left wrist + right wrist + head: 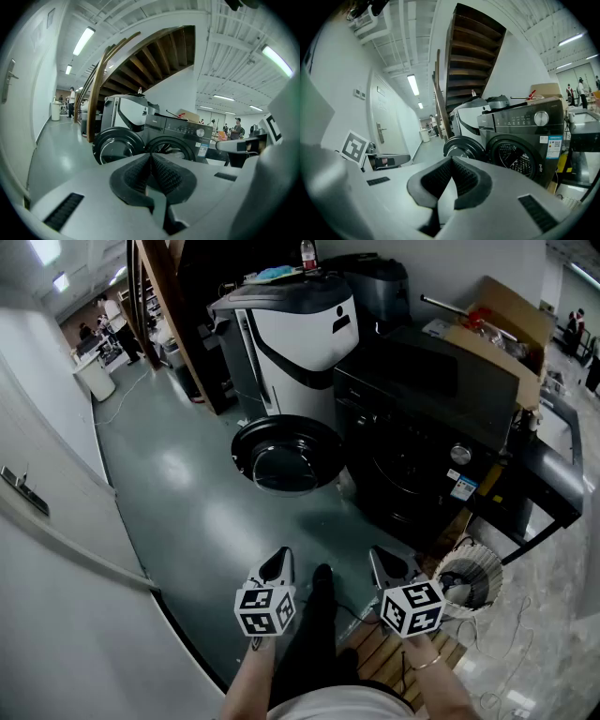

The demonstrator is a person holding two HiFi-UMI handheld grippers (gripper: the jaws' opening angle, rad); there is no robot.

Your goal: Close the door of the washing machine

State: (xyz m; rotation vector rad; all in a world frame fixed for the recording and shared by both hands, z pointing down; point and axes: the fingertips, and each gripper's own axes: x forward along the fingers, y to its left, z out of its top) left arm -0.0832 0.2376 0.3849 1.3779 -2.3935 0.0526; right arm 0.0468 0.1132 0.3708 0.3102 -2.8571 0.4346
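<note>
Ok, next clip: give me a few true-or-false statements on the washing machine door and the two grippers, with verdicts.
1. The washing machine door stands wide open. True.
2. The left gripper grips the door's rim. False: its jaws are shut on nothing, well short of the door.
3. The right gripper has its jaws shut and empty. True.
4. The washing machine is white. False: it is dark; a white unit stands beside it.
</note>
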